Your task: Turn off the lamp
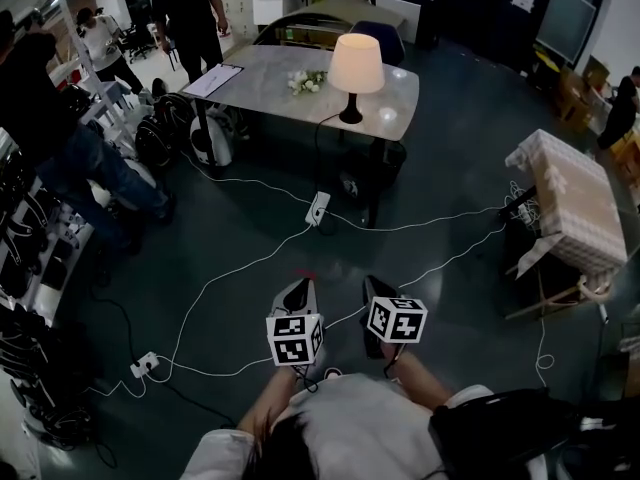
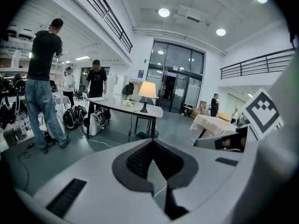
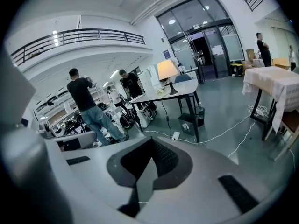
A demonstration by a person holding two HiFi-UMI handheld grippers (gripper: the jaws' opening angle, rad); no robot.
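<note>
the lamp point(image 1: 356, 65) is lit, its shade glowing, on the right end of the grey table point(image 1: 262, 76) at the far side of the room, well apart from the person. the left gripper point(image 1: 298, 288) and right gripper point(image 1: 375, 286) sit near the body, jaws together, nothing between them. by my judgement nothing is done yet: the approach and the switch-off both remain.
</note>
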